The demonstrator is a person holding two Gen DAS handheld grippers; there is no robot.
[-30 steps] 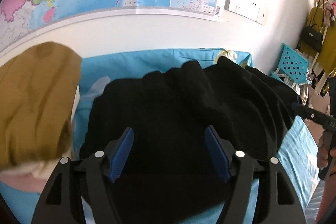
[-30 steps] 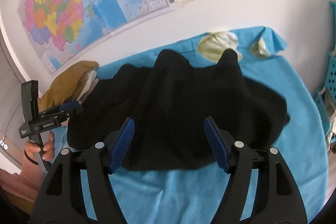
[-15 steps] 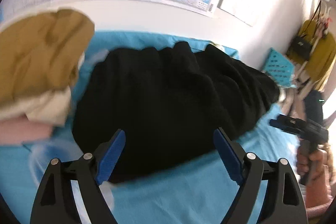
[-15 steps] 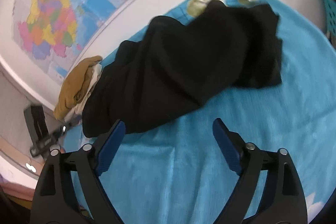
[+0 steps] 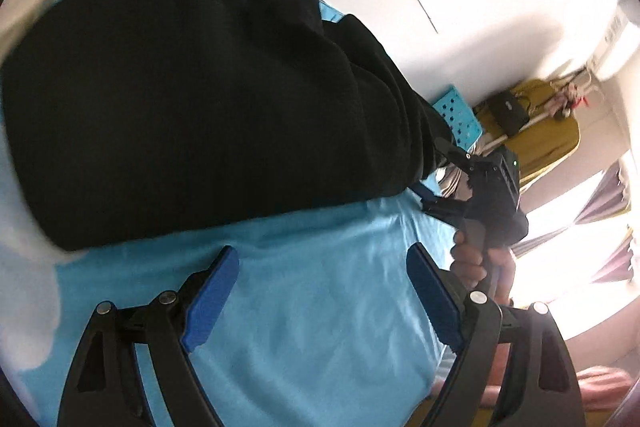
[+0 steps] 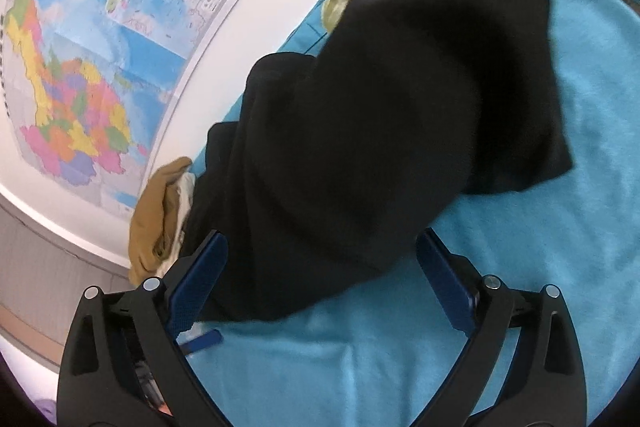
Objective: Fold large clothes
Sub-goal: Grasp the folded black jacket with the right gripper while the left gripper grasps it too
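1. The left gripper (image 5: 322,291) stands wide apart with only blue sheet between its blue pads (image 5: 210,297); its jaws have just been opening and nothing is gripped.
2. The right gripper (image 6: 322,285) is spread wide as well, having just been opening further; the near edge of the black garment (image 6: 380,131) lies between its jaws, but the pads do not press on it.
3. In the left wrist view the right gripper also shows at the garment's far right edge, held in the person's hand (image 5: 470,261).
4. The garment lies in a rumpled, bunched heap on the blue sheet (image 6: 520,287), running diagonally toward the wall.
5. Beside it, near the wall map (image 6: 92,75), sits a tan garment (image 6: 154,215) on paler cloth.
6. Judged from this, folding has hardly begun: no neat edges or flat layers show. Spreading, smoothing and every fold seem left to do.
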